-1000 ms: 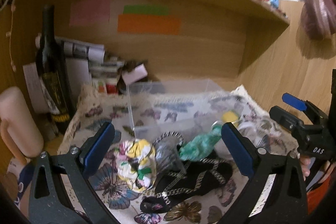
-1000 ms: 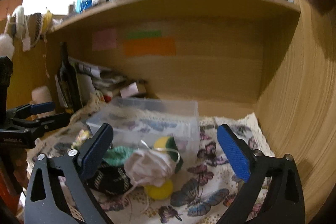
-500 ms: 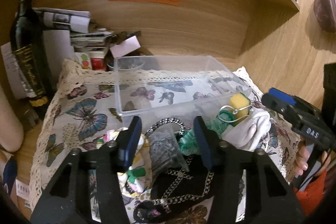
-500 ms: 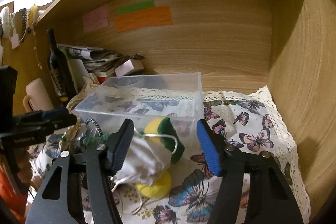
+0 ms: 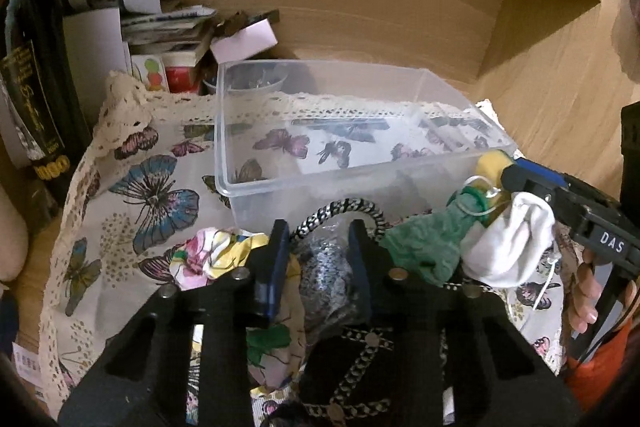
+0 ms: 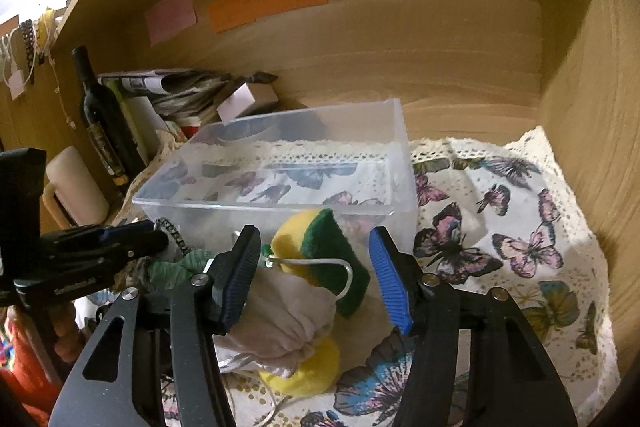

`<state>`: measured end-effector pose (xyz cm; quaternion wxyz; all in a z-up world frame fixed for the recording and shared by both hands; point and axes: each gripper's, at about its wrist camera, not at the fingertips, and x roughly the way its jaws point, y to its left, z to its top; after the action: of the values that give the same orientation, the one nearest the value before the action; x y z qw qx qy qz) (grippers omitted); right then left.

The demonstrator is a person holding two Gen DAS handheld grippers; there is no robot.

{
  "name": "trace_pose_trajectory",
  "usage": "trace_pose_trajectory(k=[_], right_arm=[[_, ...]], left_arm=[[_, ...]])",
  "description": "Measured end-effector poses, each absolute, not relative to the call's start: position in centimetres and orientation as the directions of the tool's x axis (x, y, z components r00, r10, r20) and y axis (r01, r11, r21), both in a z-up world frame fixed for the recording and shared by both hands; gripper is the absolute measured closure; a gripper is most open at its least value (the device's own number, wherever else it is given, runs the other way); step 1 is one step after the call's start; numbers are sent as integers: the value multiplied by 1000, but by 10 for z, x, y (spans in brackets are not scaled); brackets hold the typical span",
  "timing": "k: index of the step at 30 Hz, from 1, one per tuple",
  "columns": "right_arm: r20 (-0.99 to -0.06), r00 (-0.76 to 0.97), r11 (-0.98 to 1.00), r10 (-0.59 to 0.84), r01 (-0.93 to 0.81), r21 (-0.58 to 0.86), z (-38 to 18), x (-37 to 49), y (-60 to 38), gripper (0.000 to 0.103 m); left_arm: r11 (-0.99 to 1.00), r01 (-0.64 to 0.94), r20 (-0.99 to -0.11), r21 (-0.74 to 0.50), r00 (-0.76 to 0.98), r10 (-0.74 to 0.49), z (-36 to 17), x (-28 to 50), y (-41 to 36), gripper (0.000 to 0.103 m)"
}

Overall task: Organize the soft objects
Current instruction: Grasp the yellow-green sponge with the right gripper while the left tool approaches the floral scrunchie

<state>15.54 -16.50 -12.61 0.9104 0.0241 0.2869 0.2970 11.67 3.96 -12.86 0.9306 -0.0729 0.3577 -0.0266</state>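
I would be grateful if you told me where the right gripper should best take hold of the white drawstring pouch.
Probably across the bunched, gathered middle of the white drawstring pouch, coming from above and the near side. It lies slumped over a yellow ball, against the yellow-green sponge, so its upper bulge is free. The right gripper is open and already straddles it.

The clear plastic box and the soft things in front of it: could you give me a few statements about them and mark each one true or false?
1. The clear box has soft items inside. False: only the butterfly cloth shows through it.
2. The left gripper has its fingers closed around a grey bundle. True.
3. The right gripper is clamped shut. False: its fingers stand apart around the white pouch and the sponge.
4. The yellow-and-green sponge sits outside the box, against its front wall. True.
5. The dark bottle lies on its side. False: it stands upright.
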Motion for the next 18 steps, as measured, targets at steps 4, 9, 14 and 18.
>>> trace_pose_trajectory(k=[4, 9, 14, 18], right_arm=[[-526, 632, 811, 569, -536, 232, -131, 160, -161, 63], [-524, 621, 802, 584, -541, 253, -132, 162, -161, 71], [-510, 633, 804, 582, -543, 243, -129, 157, -161, 75], [-490, 649, 804, 582, -549, 229, -123, 149, -164, 75]], left_arm=[[986, -15, -658, -168, 747, -100, -132, 118, 43, 79], [989, -15, -646, -147, 759, -85, -134, 117, 41, 91], [988, -10, -636, -156, 766, -93, -133, 115, 43, 96], [990, -5, -625, -144, 776, -87, -130, 109, 41, 98]])
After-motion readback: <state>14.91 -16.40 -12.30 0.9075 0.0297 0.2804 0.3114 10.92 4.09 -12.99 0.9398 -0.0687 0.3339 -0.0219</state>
